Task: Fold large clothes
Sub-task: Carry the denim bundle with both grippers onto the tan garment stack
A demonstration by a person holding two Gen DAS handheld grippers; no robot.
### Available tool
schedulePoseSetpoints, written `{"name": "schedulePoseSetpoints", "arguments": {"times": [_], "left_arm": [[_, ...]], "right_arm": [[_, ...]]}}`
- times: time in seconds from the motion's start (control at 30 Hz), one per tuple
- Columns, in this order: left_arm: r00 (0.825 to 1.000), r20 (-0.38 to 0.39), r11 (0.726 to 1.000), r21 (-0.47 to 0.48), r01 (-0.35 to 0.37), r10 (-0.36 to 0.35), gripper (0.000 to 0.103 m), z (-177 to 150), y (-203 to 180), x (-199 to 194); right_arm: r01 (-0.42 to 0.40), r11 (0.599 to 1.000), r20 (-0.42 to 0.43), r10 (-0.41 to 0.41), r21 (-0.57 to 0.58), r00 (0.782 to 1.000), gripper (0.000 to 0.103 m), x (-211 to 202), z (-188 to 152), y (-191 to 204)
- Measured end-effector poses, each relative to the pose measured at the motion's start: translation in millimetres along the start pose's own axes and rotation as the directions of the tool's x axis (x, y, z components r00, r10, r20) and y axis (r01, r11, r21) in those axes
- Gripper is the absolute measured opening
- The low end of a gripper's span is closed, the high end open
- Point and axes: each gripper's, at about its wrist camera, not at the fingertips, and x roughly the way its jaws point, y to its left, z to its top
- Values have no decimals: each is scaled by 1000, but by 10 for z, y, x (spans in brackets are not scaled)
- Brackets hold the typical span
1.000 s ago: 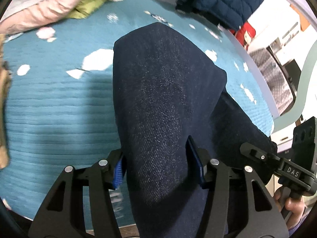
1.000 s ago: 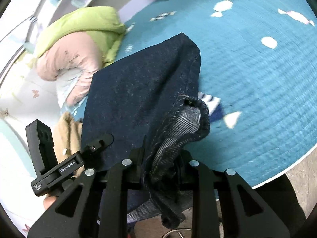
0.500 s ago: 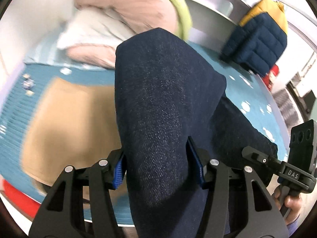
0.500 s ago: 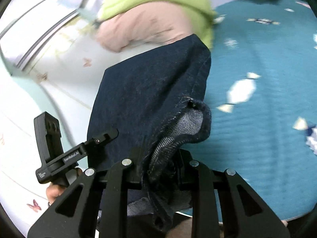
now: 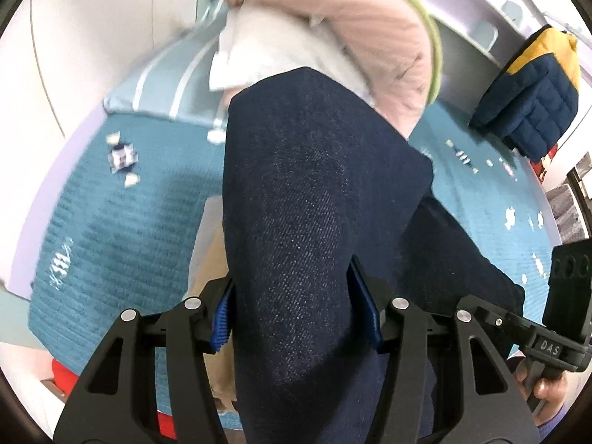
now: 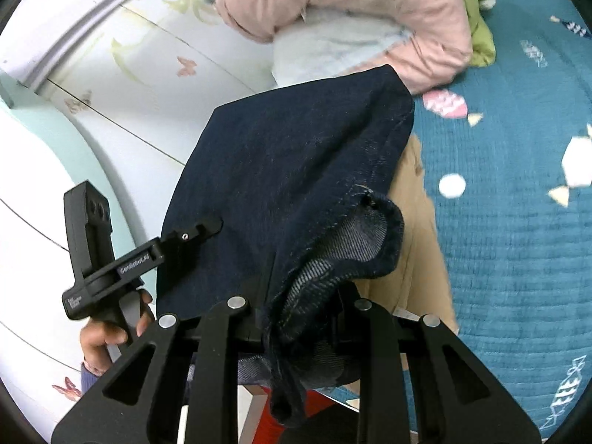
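1. The left gripper (image 5: 296,310) clamped the dark jeans (image 5: 314,203); the right gripper (image 6: 301,318) pinched their bunched hem.
2. The jeans ran lengthwise away from both claws.
3. Beyond lay a pink jacket (image 5: 370,7), below a beige garment (image 6: 418,229) on the teal bedspread (image 6: 518,222).

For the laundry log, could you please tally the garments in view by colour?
Dark blue denim, held in the left claw and right claw: 1
Pink padded jacket: 1
Green jacket: 1
Navy and yellow padded jacket: 1
Tan garment: 1
Total: 5
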Motion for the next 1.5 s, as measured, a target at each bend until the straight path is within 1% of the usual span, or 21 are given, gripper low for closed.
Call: {"name": "schedulePoseSetpoints", "arguments": {"times": [0.1,0.17,0.27,0.33,0.43,0.5,0.53,0.6,0.7,0.8,0.93,1.0,1.03,1.1,1.17,1.2,1.23,1.3,1.33,1.4,1.5], "left_arm": [[999,-39,999,-34,-14,13,60,-75,178,276],[999,-50,998,-57,-20,17,66,-128,262,394],[999,-32,998,-57,-12,10,69,-187,304,389],[1000,-22,998,-60,-7,5,69,-202,312,327],[999,47,998,-61,1,2,70,-254,288,121],[994,107,997,-70,34,-26,77,-321,310,-78],[990,138,997,-76,30,-19,80,-351,316,-163],[984,177,997,-77,8,6,81,-446,299,-289],[981,180,996,-64,-64,75,81,-643,227,-320],[979,173,994,-51,-101,109,81,-839,147,-224],[973,199,993,-66,-103,114,81,-1017,36,-159],[965,231,990,-91,-105,123,81,-1084,-22,-197],[962,245,991,-87,-103,122,81,-1100,-69,-209],[966,226,992,-50,-120,128,81,-1103,-165,-117],[971,172,986,-28,-165,167,81,-1089,-156,82],[970,156,983,-34,-180,184,81,-1074,-123,159],[972,137,981,-55,-185,191,81,-1043,-60,248],[974,121,980,-87,-180,190,82,-983,45,347],[974,117,978,-90,-186,196,82,-936,88,393],[973,108,977,-80,-195,203,84,-847,129,471],[971,117,978,-32,-206,208,86,-774,101,538]], "right_arm": [[41,999,-24,-41,0,999,21,180,-103,-102],[53,998,-47,-52,21,998,25,263,-207,-229],[42,997,-45,-39,59,998,35,226,-303,-389],[41,998,-52,-39,44,998,36,154,-334,-413],[74,997,-49,-74,-10,996,41,11,-349,-409],[85,996,-42,-86,-24,995,43,-110,-332,-424],[98,995,-30,-99,-29,995,43,-196,-303,-428],[113,993,-9,-113,-47,993,43,-261,-248,-419],[174,981,58,-169,-90,984,43,-386,-108,-302],[165,980,91,-155,-112,984,43,-340,83,-160],[136,965,87,-119,-224,989,25,12,359,183],[108,954,67,-93,-281,993,20,270,481,363],[120,943,62,-106,-309,992,19,381,523,424],[136,936,66,-121,-324,990,18,584,622,448],[188,928,81,-171,-321,982,18,788,731,375],[197,933,79,-182,-301,980,16,873,784,287],[190,942,67,-178,-278,982,11,927,826,211],[234,940,68,-224,-250,972,1,1045,887,79],[278,928,74,-268,-247,961,0,1119,911,-3],[287,933,45,-284,-219,958,0,1225,940,-139],[333,915,26,-337,-226,941,0,1380,955,-277]]}}
